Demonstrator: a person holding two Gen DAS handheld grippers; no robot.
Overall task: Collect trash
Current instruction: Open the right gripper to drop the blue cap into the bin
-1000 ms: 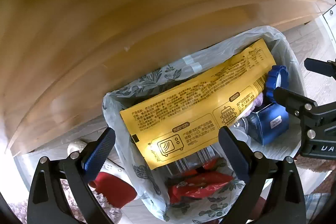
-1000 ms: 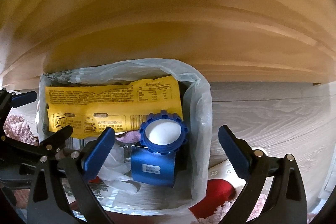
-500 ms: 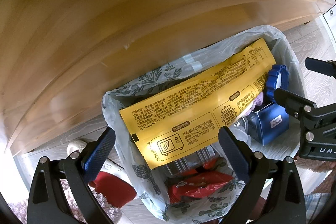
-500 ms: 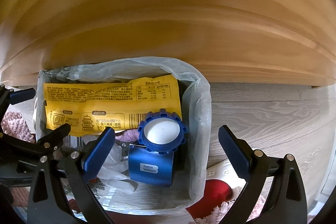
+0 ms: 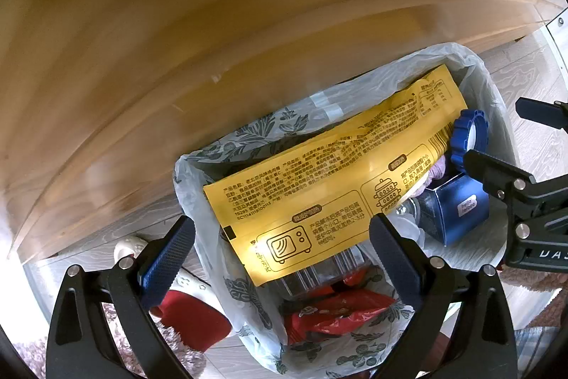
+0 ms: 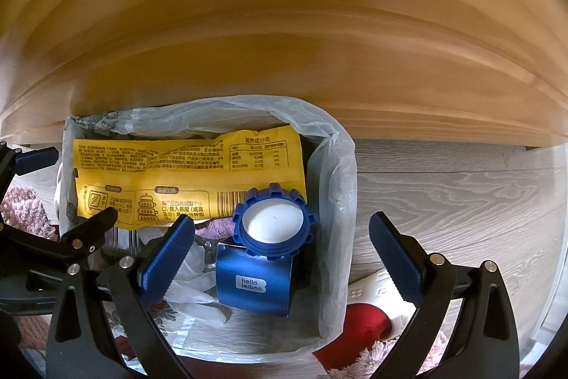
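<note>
A wooden panel (image 6: 284,34) rises behind the lined trash bin (image 5: 198,201), which stands on the floor (image 6: 461,194) against the panel's lower edge. Bin contents: a yellow food pouch (image 5: 330,187) lying across the top, a blue bottle (image 6: 262,258) (white cap face up) at the right wall, and red wrappers (image 5: 330,311) underneath. Left tool (image 5: 280,247) and right tool (image 6: 280,251): fingers apart, holding nothing, above the bin.
</note>
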